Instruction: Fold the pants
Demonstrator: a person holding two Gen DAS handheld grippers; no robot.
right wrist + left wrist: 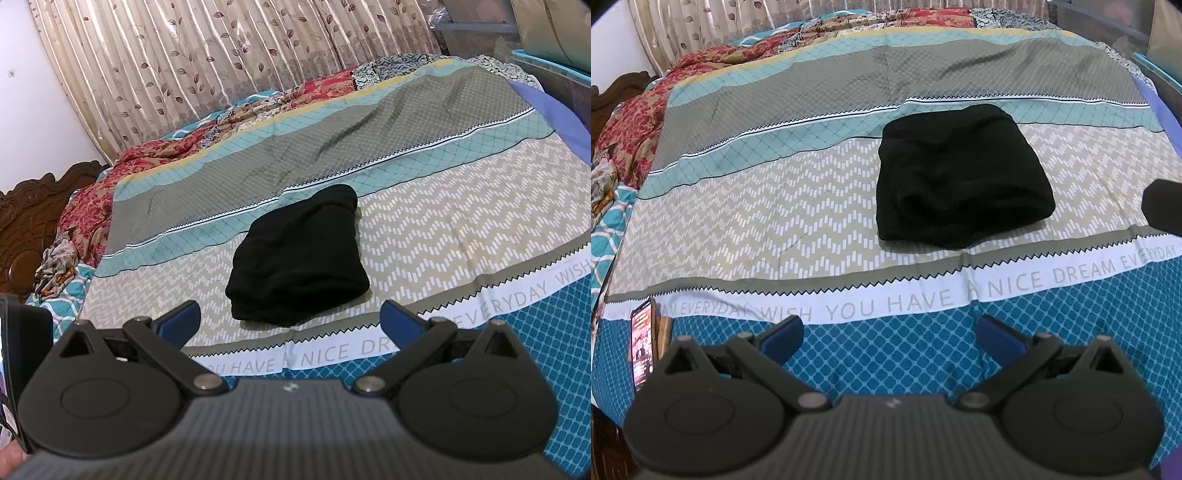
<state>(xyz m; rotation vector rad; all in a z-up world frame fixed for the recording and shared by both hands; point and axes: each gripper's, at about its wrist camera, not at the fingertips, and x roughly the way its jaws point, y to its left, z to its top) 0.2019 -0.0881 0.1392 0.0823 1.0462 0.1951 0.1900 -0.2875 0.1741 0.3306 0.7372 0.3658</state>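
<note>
At the far left of the left wrist view a phone [642, 347] with a lit screen lies at the edge of the bed [775, 221], just beside the left tool [888, 334]. That tool hangs released over the blue diamond band of the bedspread, its blue fingers [781, 338] spread wide and holding nothing. Ahead of it and a little to the right, the pants [956, 177] lie folded in a compact black bundle on the beige zigzag band, their far end reaching the teal stripe. In the right wrist view a carved wooden headboard [33, 221] and rumpled red floral bedding [96, 199] sit at the left, with a leaf-print curtain [221, 59] behind. The pants [299, 258] lie just ahead of the right tool [290, 319], which is likewise released and empty, clear of the cloth.
</note>
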